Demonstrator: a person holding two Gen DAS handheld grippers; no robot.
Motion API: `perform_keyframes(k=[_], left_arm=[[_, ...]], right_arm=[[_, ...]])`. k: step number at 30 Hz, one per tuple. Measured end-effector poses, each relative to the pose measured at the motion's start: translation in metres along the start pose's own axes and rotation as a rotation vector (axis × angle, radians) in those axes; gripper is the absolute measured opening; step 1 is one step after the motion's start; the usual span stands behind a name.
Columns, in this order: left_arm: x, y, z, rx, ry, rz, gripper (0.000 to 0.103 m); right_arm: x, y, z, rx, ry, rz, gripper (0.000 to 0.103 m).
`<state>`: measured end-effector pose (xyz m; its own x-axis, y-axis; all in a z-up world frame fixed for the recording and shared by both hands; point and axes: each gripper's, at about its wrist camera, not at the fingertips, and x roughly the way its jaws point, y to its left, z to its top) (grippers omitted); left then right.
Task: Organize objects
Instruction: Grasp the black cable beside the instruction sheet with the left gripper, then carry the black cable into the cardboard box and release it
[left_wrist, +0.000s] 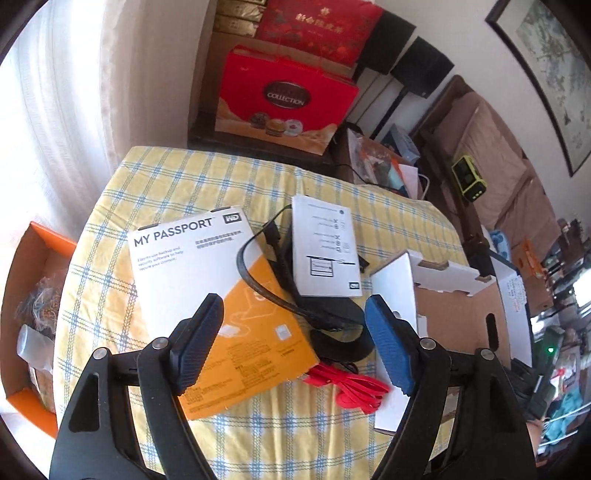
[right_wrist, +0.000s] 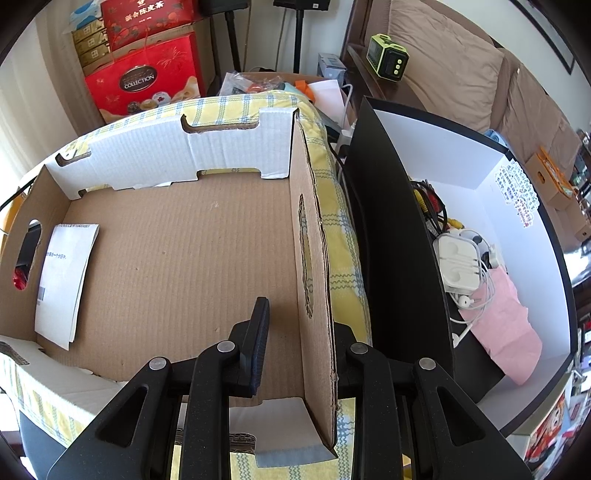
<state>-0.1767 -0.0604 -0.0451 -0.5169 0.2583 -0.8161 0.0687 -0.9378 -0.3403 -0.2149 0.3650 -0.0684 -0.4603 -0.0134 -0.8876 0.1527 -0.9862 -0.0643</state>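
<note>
My left gripper (left_wrist: 295, 343) is open and empty, hovering over the white and orange My Passport box (left_wrist: 207, 288) on the yellow checked tablecloth (left_wrist: 177, 177). Beside the box lie a black cable (left_wrist: 266, 273), a white leaflet (left_wrist: 325, 247) on a black hard drive case (left_wrist: 325, 314), and a red lanyard (left_wrist: 351, 387). My right gripper (right_wrist: 295, 343) straddles the right wall of the open cardboard box (right_wrist: 184, 251), one finger (right_wrist: 258, 339) inside, the other hidden behind the wall. A white paper (right_wrist: 62, 280) lies in the box.
An orange box (left_wrist: 33, 295) with clutter sits left of the table. A black-and-white bin (right_wrist: 498, 258) with earphones, cables and pink paper stands right of it. Red gift boxes (left_wrist: 284, 99) and a brown sofa (left_wrist: 491, 158) are behind.
</note>
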Motion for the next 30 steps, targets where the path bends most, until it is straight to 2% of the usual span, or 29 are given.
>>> perform_keyframes(k=[6, 8, 12, 17, 19, 24, 30], left_arm=[[0.023, 0.015, 0.017, -0.018, 0.030, 0.083, 0.072], [0.030, 0.017, 0.020, -0.020, 0.043, 0.087, 0.067], [0.034, 0.011, 0.022, 0.017, 0.041, 0.109, 0.049], [0.038, 0.005, 0.025, 0.041, 0.052, 0.122, 0.014], [0.039, 0.005, 0.025, 0.041, 0.048, 0.125, 0.007], [0.024, 0.005, 0.025, 0.018, -0.010, 0.070, 0.007], [-0.016, -0.005, 0.031, 0.011, -0.107, -0.032, 0.007]], right_arm=[[0.000, 0.000, 0.000, 0.000, 0.000, 0.000, 0.026], [0.000, 0.000, 0.000, 0.000, 0.000, 0.000, 0.026], [0.000, 0.000, 0.000, -0.002, 0.000, -0.002, 0.026], [0.000, -0.001, -0.001, -0.003, 0.001, -0.004, 0.027], [0.000, -0.001, -0.001, -0.003, 0.001, -0.003, 0.027], [0.000, 0.000, 0.000, -0.003, 0.000, -0.004, 0.027], [0.000, 0.000, -0.001, -0.003, 0.001, -0.005, 0.027]])
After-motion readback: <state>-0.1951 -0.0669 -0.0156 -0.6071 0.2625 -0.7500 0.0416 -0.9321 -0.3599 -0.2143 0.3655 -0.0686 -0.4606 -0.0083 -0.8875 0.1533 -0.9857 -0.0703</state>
